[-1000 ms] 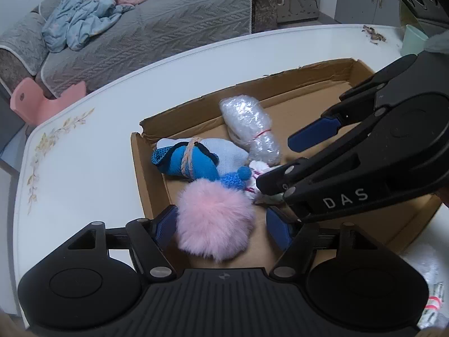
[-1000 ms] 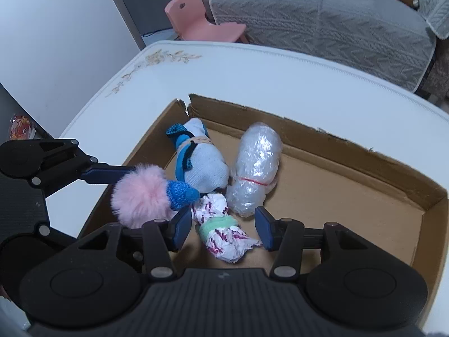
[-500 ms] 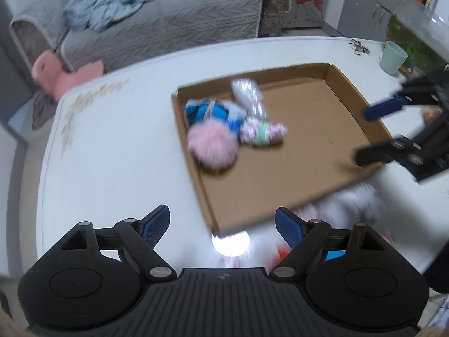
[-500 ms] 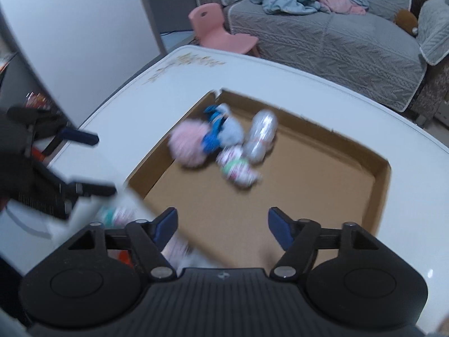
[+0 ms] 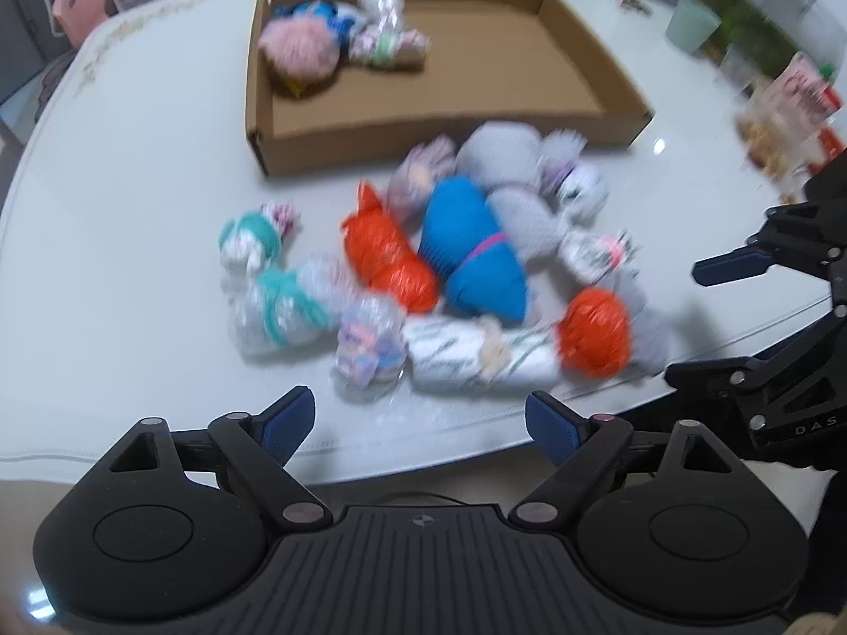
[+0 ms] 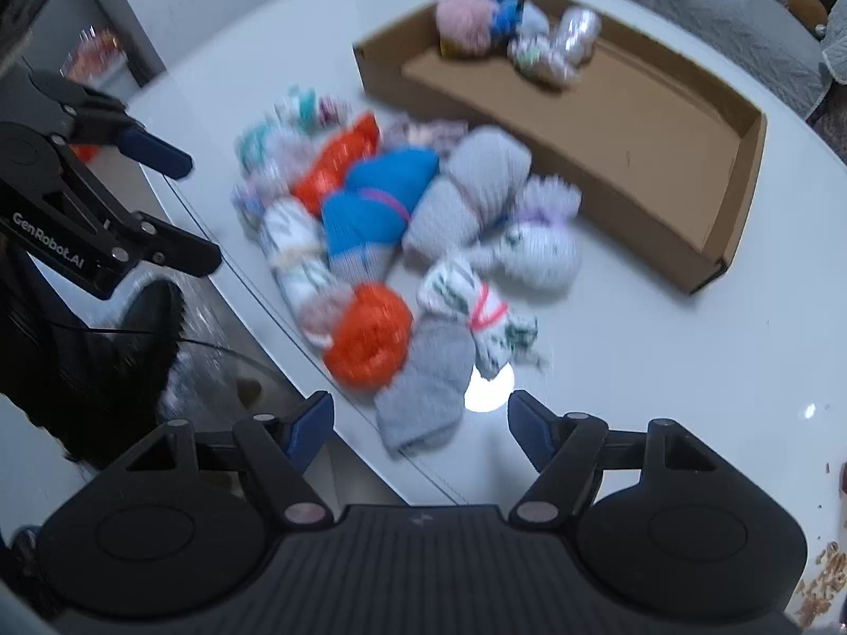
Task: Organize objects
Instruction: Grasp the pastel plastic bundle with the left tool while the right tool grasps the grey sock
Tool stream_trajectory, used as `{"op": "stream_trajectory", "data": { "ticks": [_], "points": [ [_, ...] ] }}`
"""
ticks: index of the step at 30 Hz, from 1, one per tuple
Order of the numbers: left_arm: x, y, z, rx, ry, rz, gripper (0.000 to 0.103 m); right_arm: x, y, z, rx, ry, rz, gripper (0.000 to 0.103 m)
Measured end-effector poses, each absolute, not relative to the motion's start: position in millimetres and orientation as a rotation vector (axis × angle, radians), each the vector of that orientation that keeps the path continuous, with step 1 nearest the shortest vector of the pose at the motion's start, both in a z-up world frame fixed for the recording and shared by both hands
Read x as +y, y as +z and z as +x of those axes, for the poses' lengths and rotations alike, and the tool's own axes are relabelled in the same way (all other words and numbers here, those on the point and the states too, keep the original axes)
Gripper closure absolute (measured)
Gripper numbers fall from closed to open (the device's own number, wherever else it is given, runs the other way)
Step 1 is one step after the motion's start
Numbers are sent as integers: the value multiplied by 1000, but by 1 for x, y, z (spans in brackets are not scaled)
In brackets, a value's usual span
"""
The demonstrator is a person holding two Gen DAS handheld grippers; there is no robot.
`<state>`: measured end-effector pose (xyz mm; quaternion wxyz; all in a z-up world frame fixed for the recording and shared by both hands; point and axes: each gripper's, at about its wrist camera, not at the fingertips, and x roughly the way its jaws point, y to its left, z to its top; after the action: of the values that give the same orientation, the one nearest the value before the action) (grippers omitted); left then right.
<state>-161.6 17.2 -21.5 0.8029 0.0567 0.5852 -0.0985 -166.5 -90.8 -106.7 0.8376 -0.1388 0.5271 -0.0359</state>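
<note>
A shallow cardboard box (image 5: 598,74) (image 6: 741,169) sits on the white table and holds a pink pompom (image 5: 299,47) (image 6: 466,18) with several small bundles in one corner. A pile of bundled items lies on the table in front of the box: a blue bundle (image 5: 476,248) (image 6: 376,201), two orange bundles (image 5: 386,259) (image 6: 368,338), a grey one (image 6: 429,386) and several white ones. My left gripper (image 5: 421,423) is open and empty, pulled back over the table's near edge. My right gripper (image 6: 421,423) is open and empty, also near the table edge.
A pale green cup (image 5: 691,26) and food packets (image 5: 783,116) stand at the table's far right. A grey sofa (image 6: 741,5) is behind the table. A pink child's chair (image 5: 79,5) stands on the floor. Crumbs (image 6: 826,577) lie at the right.
Both grippers have let go of the items in the box and pulled back and up to the table's near edge. The pile of bundles has come into view.
</note>
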Motion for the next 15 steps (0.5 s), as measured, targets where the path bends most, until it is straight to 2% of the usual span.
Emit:
{"op": "stream_trajectory", "data": {
  "ticks": [12,15],
  "points": [
    [54,-39,-137,1254,-50,-44,14,-92,-132,-155,1150,-102,-339,39],
    [54,-45,-133,1250,-31,-15,14,-93,-140,-153,1172,-120,-371,52]
  ]
}}
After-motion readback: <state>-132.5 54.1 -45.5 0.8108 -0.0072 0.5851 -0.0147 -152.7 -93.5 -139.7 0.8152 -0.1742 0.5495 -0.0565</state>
